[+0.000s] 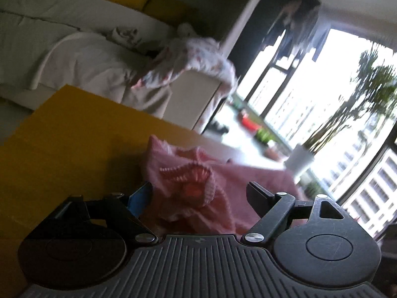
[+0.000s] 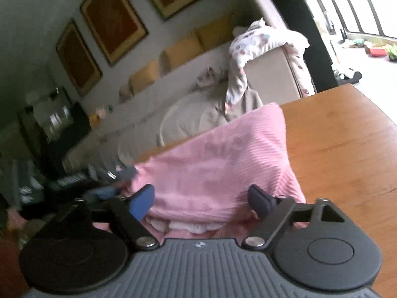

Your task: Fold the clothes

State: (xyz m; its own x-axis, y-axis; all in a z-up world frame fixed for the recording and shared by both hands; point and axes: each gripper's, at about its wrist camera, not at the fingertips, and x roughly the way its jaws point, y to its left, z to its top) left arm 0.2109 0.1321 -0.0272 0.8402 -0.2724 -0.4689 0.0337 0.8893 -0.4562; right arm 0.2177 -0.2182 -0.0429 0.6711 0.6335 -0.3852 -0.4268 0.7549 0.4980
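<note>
A pink ribbed knit garment (image 1: 198,181) lies bunched on the wooden table (image 1: 62,144), its collar opening facing the left wrist view. My left gripper (image 1: 198,191) is open, its fingers either side of the bunched collar. In the right wrist view the same pink garment (image 2: 218,159) rises in a raised fold over the table (image 2: 347,144). My right gripper (image 2: 202,198) is open, with the fabric lying between its fingers. The other gripper (image 2: 116,173) shows blurred at the garment's left edge.
A beige sofa (image 2: 268,79) stands behind the table with yellow cushions (image 2: 183,47) and a floral garment (image 2: 248,47) draped over its arm. Large windows and a potted plant (image 1: 300,159) are at the right. Framed pictures (image 2: 111,17) hang on the wall.
</note>
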